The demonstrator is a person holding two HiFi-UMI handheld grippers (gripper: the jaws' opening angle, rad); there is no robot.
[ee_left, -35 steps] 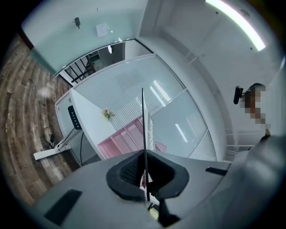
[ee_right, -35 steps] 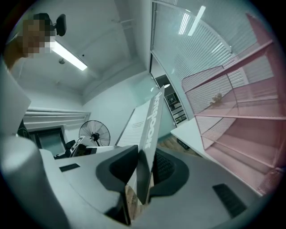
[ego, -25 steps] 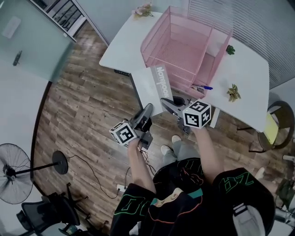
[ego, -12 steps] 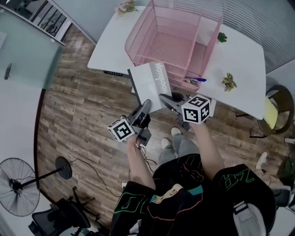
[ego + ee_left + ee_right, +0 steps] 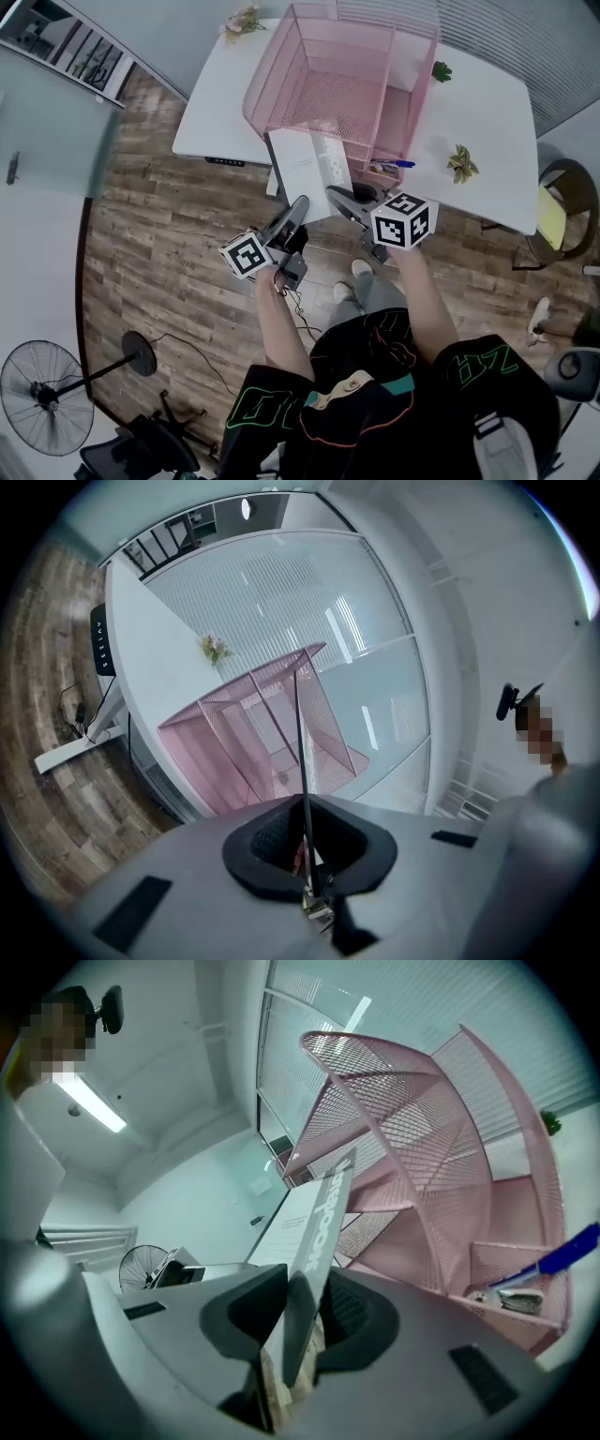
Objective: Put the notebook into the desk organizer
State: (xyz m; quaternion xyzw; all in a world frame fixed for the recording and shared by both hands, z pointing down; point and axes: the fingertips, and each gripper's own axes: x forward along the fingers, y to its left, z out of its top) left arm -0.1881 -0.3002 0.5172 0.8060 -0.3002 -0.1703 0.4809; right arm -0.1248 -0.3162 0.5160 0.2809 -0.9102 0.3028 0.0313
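Notebook (image 5: 309,173) has crept up to the pink desk organizer (image 5: 319,84). Left gripper (image 5: 300,204) pinches it shut, right gripper (image 5: 335,195) fingers have just been loosening round its spine. Next it needs slotting in

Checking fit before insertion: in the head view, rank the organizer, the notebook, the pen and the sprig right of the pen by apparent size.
1. organizer: largest by far.
2. notebook.
3. pen and sprig: both small and look about alike, so I won't rank them.

An office: white desk (image 5: 483,122), glass partitions (image 5: 52,112), office chair (image 5: 141,448).
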